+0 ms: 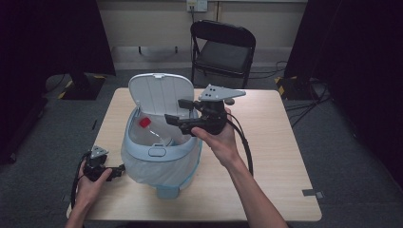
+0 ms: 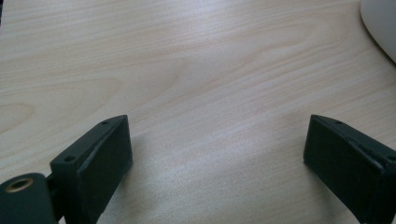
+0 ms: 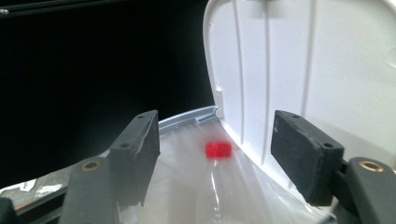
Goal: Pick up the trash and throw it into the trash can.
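Clear plastic with a red cap (image 1: 144, 122): the bottle (image 1: 153, 135) lies inside the lined bin (image 1: 159, 152), which stands toward the left half of the bench (image 1: 266, 156), its lid (image 1: 160, 92) tipped up at the far side. I judge the bottle light, thin-walled and slippery, likely to dent under a hard squeeze; the stiffer neck just below the cap looks the best place to take it. Its long axis slants, cap end toward the bench's far left corner, base toward the near right. The right tongs (image 1: 183, 114) hang over the bin's mouth, jaws wide apart with nothing between them. The left tongs (image 1: 115, 172) rest near the bench's near left corner, also open and empty.
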Demonstrator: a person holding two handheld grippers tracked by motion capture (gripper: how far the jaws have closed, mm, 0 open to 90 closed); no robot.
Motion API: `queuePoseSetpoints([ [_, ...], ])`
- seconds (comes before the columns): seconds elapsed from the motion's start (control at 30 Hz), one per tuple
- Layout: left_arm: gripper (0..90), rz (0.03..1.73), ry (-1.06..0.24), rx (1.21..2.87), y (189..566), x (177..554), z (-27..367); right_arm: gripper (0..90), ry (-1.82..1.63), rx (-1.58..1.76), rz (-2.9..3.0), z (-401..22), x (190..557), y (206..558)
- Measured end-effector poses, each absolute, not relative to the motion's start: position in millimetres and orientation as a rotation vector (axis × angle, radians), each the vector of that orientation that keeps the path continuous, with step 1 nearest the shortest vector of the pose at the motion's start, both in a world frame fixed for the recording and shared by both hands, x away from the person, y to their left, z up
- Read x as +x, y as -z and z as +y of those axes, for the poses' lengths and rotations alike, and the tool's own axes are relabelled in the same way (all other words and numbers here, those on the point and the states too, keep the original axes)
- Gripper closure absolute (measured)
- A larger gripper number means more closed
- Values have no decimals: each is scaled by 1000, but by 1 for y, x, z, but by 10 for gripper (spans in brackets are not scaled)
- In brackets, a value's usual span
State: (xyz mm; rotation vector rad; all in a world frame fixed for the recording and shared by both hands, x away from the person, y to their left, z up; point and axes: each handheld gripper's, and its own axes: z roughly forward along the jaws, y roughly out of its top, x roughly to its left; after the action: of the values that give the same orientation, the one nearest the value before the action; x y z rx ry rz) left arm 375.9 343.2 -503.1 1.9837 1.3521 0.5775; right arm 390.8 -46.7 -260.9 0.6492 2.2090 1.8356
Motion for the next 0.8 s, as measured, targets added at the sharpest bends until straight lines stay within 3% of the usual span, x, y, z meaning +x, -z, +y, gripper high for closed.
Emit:
queuePoseSetpoints([
  [0.47, 73, 1352, -578, 1984, 503, 376, 343, 352, -1751, 763, 2173, -87, 402, 269],
  [0.8, 73, 1352, -577, 1984, 503, 376, 343, 279, -1622, 905, 2139, -105, 421, 273],
])
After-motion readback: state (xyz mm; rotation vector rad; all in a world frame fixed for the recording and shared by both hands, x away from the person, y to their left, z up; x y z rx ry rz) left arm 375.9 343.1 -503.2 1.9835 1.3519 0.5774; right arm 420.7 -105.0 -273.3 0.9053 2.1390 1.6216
